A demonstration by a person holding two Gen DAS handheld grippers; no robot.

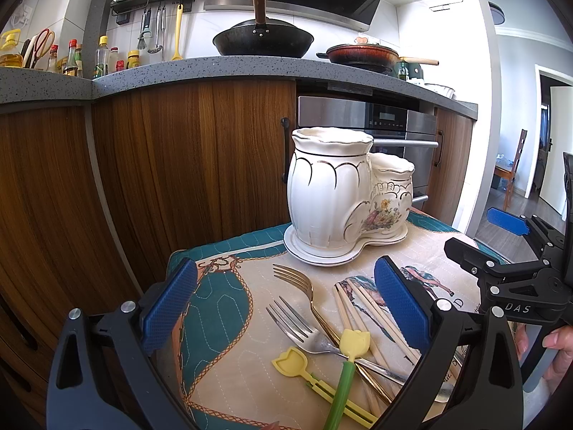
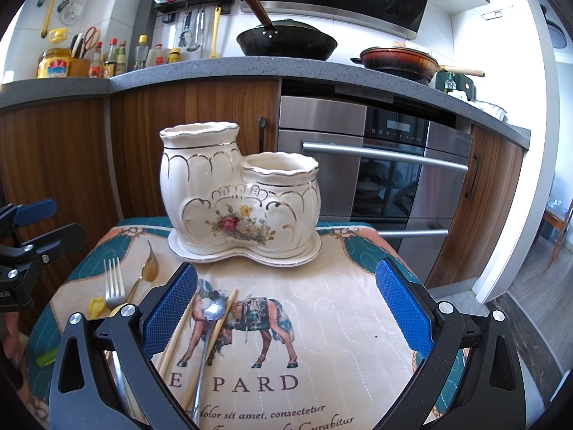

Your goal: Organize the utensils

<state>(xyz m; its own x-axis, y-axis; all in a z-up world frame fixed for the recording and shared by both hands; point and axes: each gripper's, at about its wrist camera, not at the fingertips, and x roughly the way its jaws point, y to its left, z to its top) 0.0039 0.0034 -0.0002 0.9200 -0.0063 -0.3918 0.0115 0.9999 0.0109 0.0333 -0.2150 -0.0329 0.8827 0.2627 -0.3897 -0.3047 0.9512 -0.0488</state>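
Both the left hand-held gripper (image 1: 284, 308) and the right hand-held gripper (image 2: 286, 308) hang released, grasping nothing. The silver and gold metal forks (image 1: 304, 326), pale wooden chopsticks (image 1: 361, 308) and yellow tulip-topped picks (image 1: 352, 340) lie on the quilted horse-print worktop mat (image 2: 322, 322), at 6 o'clock of the cream two-pot ceramic holder (image 2: 240, 193).

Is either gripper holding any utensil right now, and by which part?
Nothing is held. The left gripper and right gripper both stand open above the forks and chopsticks.

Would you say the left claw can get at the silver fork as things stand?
Probably yes. The left claw is open right over the silver fork, tines exposed. A yellow tulip pick lies across its handle, and a gold fork lies alongside it.
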